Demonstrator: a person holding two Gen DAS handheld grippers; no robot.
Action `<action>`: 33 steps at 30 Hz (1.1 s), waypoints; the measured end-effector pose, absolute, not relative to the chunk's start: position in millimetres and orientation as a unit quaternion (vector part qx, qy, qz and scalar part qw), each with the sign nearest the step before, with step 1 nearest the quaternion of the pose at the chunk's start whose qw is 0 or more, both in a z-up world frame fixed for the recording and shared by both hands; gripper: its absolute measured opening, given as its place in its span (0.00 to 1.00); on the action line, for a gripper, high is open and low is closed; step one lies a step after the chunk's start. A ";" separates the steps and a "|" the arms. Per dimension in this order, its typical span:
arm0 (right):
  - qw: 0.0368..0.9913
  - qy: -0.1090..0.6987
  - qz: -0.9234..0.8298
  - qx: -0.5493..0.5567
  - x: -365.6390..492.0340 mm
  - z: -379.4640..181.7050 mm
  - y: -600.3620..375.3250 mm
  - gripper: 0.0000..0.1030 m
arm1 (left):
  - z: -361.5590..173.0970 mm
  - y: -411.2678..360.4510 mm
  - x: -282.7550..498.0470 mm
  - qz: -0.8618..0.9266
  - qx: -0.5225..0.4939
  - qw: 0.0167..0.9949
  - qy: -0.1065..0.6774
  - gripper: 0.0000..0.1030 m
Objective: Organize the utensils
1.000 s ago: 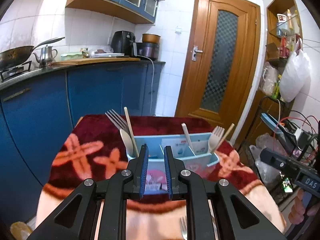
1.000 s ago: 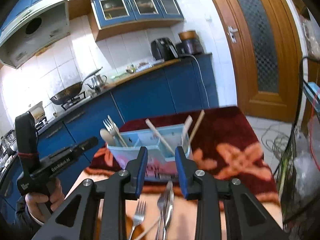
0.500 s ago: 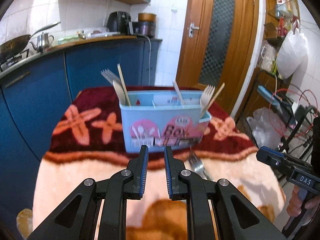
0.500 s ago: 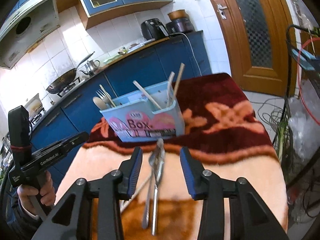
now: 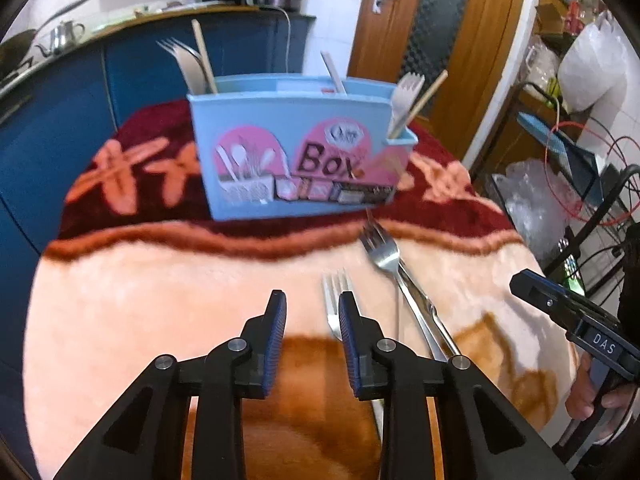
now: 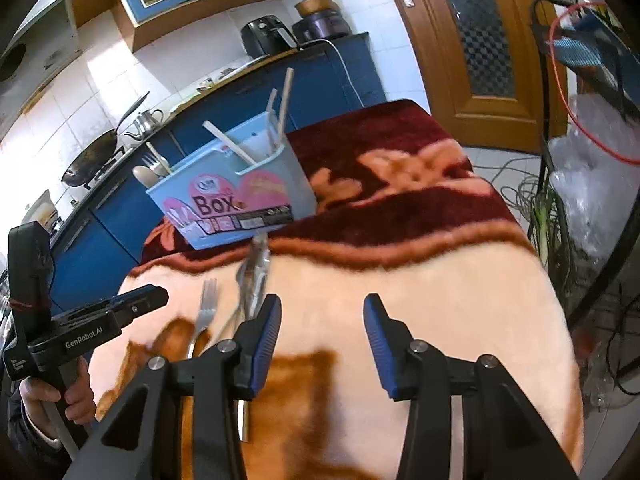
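Both grippers hover empty over the blanket, with loose cutlery in front of them and the box behind.

The blanket (image 5: 120, 300) covers the table; on its dark red far part stands the blue box (image 5: 296, 152), already with forks and sticks upright in its compartments. Between the box and the grippers lie the loose pieces, long axes pointing roughly away, toward the box. The left gripper (image 5: 312, 320) is partly open and holds nothing; the small fork (image 5: 334, 296) lies just in front of its right finger, so this hand is nearer to it. The right gripper (image 6: 322, 320) is wide open and also empty; the big fork (image 5: 382, 252) and other steel pieces, maybe a spoon under it, lie to its left (image 6: 254, 276). The forks look thin, shiny and flat on soft pile, so probably hard to pinch.
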State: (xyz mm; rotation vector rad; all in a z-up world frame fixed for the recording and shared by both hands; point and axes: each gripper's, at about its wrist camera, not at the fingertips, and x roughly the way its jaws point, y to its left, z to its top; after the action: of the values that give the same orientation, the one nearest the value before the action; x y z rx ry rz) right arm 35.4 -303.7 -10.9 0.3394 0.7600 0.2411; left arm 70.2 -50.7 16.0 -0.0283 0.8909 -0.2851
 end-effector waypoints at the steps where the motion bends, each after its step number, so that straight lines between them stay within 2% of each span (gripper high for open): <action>1: 0.908 0.369 0.114 0.164 35.2 -12.7 -305.1 0.45 | 12.6 -53.5 71.0 -0.140 -0.014 0.889 0.435 0.27; 17: 0.913 0.360 0.108 0.157 35.8 -22.7 -316.0 0.49 | -13.9 -78.6 73.7 -0.146 0.000 0.839 0.524 0.26; 20: 0.913 0.360 0.111 0.159 35.2 -24.2 -316.6 0.49 | -13.4 -80.6 77.9 -0.137 0.014 0.845 0.517 0.10; 25: 0.911 0.365 0.113 0.156 34.6 -26.3 -315.8 0.50 | -7.4 -68.2 77.3 -0.131 -0.001 0.869 0.477 0.02; 33: 0.907 0.377 0.136 0.134 42.0 -20.6 -296.9 0.50 | 2.6 -30.7 81.4 -0.107 -0.039 0.887 0.448 0.02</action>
State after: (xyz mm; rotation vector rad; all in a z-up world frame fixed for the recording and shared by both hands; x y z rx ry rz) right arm 42.0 -296.9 -20.6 0.2758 0.7775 0.2816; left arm 81.4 -30.7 2.6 -0.0811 0.9310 -0.2215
